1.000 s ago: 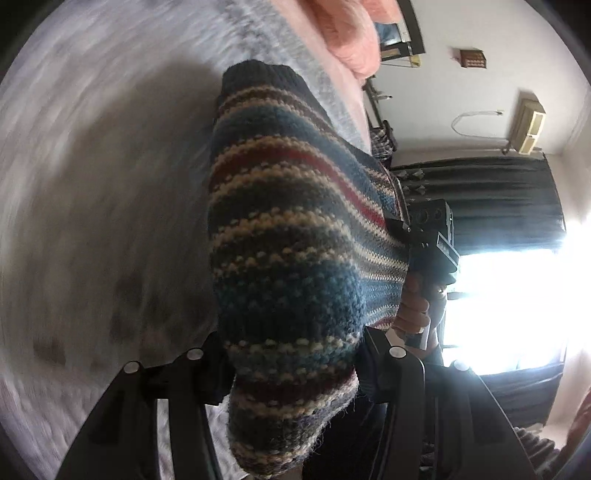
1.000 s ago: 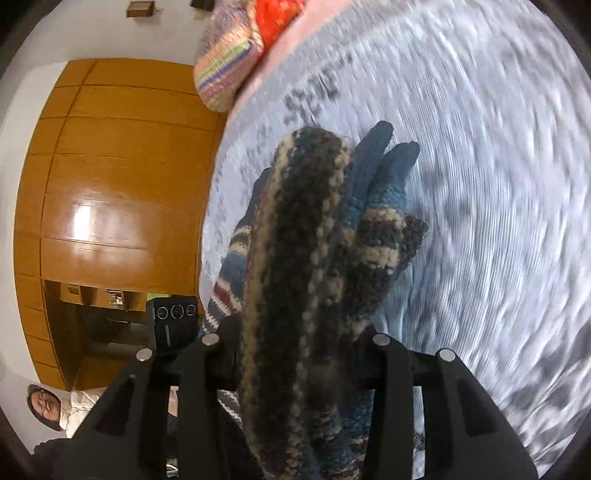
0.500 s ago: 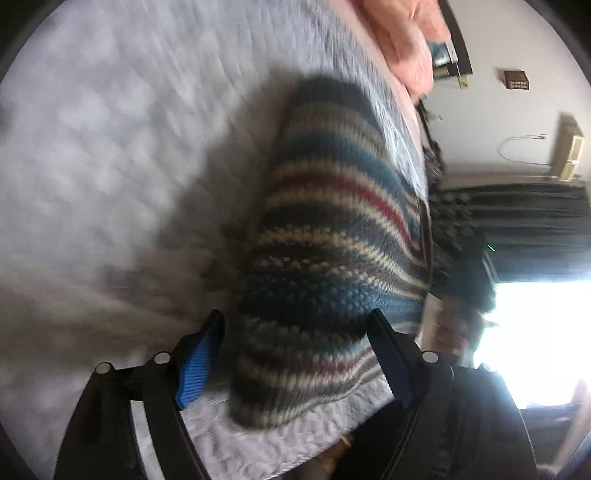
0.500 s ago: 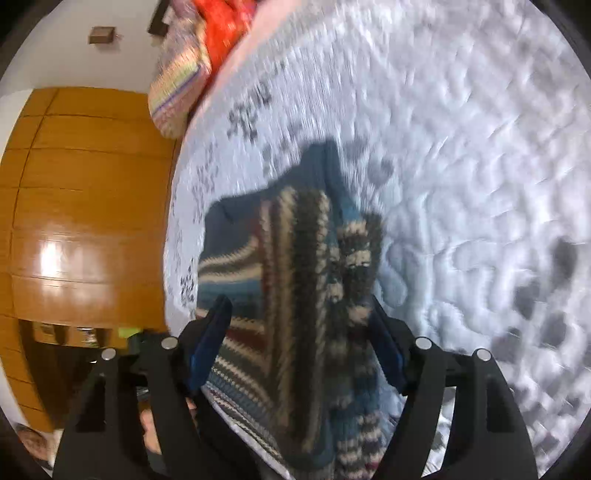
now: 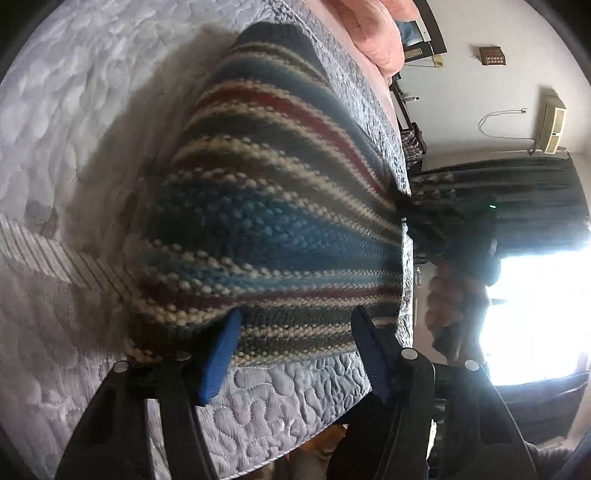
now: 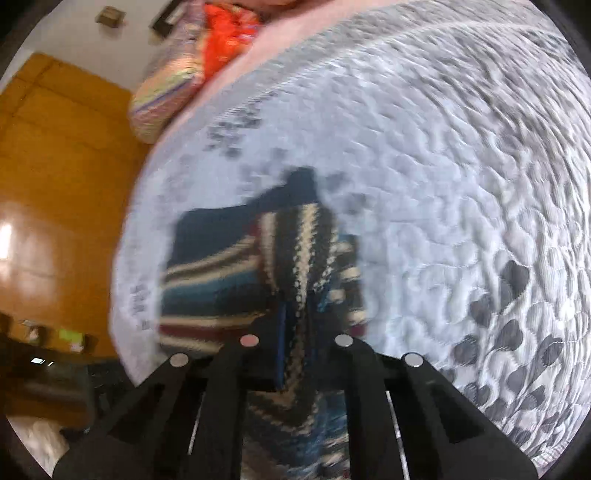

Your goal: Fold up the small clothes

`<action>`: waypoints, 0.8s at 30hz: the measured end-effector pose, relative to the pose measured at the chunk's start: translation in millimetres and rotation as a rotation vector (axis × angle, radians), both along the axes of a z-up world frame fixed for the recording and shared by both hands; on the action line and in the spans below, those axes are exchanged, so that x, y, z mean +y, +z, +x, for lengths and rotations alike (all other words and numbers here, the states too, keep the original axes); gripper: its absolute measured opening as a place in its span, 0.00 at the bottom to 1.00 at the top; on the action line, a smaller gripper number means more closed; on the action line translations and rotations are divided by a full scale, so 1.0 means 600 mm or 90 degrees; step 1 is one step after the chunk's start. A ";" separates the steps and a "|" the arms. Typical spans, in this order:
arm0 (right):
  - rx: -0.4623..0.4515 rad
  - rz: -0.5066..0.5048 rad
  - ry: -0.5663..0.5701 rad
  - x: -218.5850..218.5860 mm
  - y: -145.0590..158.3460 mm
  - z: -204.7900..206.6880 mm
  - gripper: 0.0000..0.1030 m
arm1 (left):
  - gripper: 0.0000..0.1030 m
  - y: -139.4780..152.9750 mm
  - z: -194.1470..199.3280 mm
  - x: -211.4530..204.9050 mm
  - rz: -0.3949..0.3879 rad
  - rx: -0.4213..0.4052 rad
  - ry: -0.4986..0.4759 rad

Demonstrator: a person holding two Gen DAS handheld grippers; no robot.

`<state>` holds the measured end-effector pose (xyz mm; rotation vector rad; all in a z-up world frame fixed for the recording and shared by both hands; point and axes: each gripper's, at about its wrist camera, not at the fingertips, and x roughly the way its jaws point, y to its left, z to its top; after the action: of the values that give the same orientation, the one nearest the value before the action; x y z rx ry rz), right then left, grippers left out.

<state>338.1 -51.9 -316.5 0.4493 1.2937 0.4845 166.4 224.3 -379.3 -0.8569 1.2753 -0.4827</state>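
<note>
**Now: sweater down on the quilt, right gripper pinching its near edge**

Right now the sweater [image 5: 273, 206] is lying on the quilt [image 5: 74, 110], close to the bed's near edge, with its stripes running across the left wrist view and its body stretching away towards the pink bedding [image 5: 373, 33] at the far end. Its long axis is pointing away from the left gripper [image 5: 295, 343], whose blue-padded jaws are standing spread, one on either side of the hem; the left pad seems to be overlapping the knit, but nothing is being squeezed between them.

In the right wrist view the right gripper [image 6: 297, 325] is sitting with its jaws drawn close together on a bunched fold of the sweater [image 6: 229, 280], so it is pinching the garment at its near end. The rest of the sweater is spreading out ahead and to the left of that gripper, lying flat on the quilt [image 6: 461, 166]. That picture is blurred, so the exact layers in the pinch cannot be told.

By my reading, the right gripper is the nearer one, being in actual contact, and the coming move is turning on whether that held fold is carried forward along the sweater or let go.

No brand, label or readable writing is showing in either view.
</note>
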 end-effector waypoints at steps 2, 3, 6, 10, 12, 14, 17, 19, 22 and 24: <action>0.013 -0.002 0.011 0.006 -0.023 0.004 0.09 | 0.61 0.006 0.004 -0.003 -0.001 0.005 -0.009; 0.005 0.001 0.022 0.008 -0.017 0.004 0.13 | 0.61 0.018 0.005 0.000 -0.002 0.004 -0.015; -0.039 0.020 0.002 -0.010 0.025 -0.001 0.19 | 0.61 0.085 0.026 0.009 -0.037 -0.067 -0.010; -0.058 0.038 0.019 -0.007 0.055 -0.004 0.19 | 0.63 0.108 0.101 0.034 -0.026 -0.116 0.021; -0.030 0.023 0.061 0.018 0.033 -0.003 0.19 | 0.62 0.081 0.141 0.033 0.002 -0.092 0.018; 0.003 -0.049 0.083 0.033 -0.007 0.000 0.07 | 0.61 0.044 0.173 0.026 0.021 -0.059 0.004; 0.020 -0.044 0.077 0.030 -0.029 0.008 0.01 | 0.60 0.019 0.189 0.025 0.020 -0.044 -0.002; 0.002 -0.045 0.078 0.026 -0.003 0.002 0.05 | 0.60 0.032 0.183 0.021 0.032 -0.044 -0.007; -0.040 -0.056 0.107 0.024 0.051 -0.041 0.09 | 0.60 0.078 0.154 0.027 0.016 -0.091 -0.017; -0.046 -0.057 0.142 0.027 0.065 -0.076 0.09 | 0.60 0.093 0.131 0.030 0.014 -0.104 -0.025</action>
<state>292.7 -35.9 -277.3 0.2110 1.2955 0.6209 244.9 242.2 -323.5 -0.7597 1.1463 -0.5583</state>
